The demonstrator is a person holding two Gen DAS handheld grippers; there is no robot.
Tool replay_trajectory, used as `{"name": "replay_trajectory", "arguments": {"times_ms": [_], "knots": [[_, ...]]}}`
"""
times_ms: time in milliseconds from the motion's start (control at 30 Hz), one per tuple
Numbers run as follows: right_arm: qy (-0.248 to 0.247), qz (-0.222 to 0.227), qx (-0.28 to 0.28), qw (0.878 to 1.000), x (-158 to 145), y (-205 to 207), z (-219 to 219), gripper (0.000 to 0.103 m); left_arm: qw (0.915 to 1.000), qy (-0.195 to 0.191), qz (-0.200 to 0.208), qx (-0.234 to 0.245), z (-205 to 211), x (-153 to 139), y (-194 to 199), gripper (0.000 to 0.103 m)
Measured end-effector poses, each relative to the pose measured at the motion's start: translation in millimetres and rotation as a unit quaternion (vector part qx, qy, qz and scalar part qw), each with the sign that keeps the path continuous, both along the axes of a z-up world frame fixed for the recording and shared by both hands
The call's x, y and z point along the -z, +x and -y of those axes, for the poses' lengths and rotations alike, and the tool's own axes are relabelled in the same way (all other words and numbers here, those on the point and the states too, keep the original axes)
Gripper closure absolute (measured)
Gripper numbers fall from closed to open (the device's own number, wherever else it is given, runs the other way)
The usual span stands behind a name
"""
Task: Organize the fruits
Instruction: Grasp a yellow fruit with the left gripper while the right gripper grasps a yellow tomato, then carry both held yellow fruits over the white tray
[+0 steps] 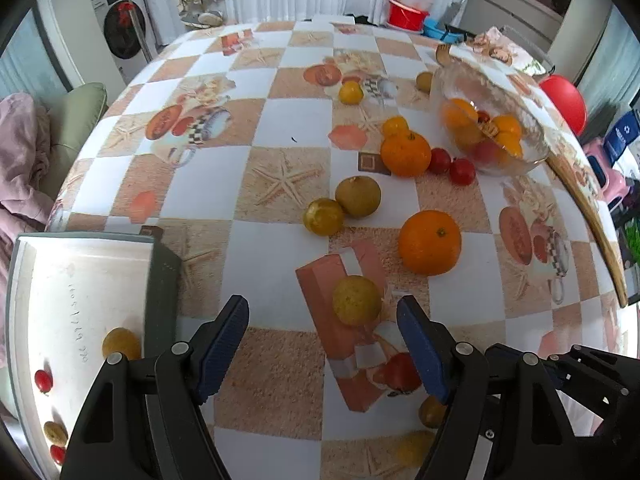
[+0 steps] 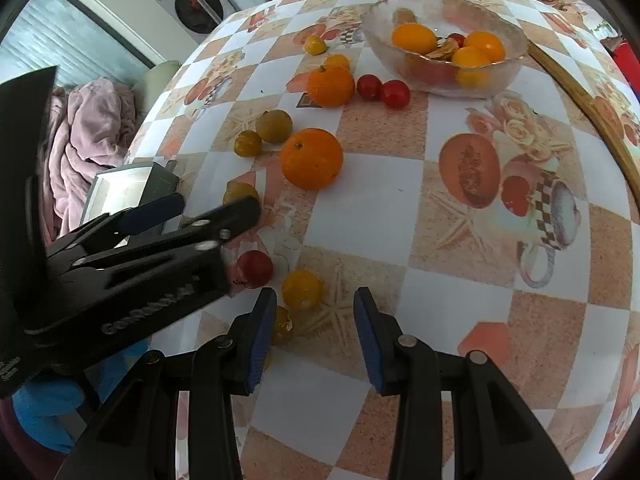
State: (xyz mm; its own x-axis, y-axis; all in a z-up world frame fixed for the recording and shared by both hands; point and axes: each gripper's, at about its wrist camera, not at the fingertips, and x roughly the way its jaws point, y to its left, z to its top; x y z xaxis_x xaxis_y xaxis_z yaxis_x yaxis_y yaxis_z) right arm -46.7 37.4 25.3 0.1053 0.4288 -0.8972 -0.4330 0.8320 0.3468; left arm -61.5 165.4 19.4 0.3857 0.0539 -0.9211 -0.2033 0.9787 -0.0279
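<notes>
My left gripper (image 1: 322,312) is open and points down at the table, with a yellow-green fruit (image 1: 356,300) lying between its fingers, nearer the right one and untouched. In the right wrist view that gripper (image 2: 218,202) reaches in from the left and partly hides the same fruit (image 2: 240,192). My right gripper (image 2: 315,300) stands open with its jaws fairly narrow. A small yellow fruit (image 2: 302,289) lies just ahead of its tips, touching neither pad. A glass bowl (image 2: 516,60) at the far right holds yellow and red fruits.
A white tray (image 1: 80,280) at the table's left edge holds a yellow fruit (image 1: 120,344) and red tomatoes. Two oranges (image 1: 430,242) (image 1: 404,152), red tomatoes (image 1: 462,171) and several yellow-green fruits lie loose on the checked tablecloth. A red tomato (image 2: 255,269) sits by the left gripper.
</notes>
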Motion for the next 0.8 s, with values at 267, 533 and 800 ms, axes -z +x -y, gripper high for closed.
{"name": "replay_trajectory", "arguments": {"times_ms": [267,533,800], "knots": [[0.012,-0.009,-0.010,1.000,3.4,3.0,-12.0,0.071,0.9997,0.008,-0.015,0.017,2.9,8.8,6.8,0.048],[0.032,-0.025,0.012,0.999,3.4,4.5,-5.0,0.081,0.9996,-0.014,-0.007,0.021,-5.4,3.0,2.4,0.075],[0.038,-0.022,0.023,0.999,-8.2,-0.7,10.6,0.081,0.9995,-0.024,0.015,0.011,-12.3,-16.1,-19.7,0.075]]}}
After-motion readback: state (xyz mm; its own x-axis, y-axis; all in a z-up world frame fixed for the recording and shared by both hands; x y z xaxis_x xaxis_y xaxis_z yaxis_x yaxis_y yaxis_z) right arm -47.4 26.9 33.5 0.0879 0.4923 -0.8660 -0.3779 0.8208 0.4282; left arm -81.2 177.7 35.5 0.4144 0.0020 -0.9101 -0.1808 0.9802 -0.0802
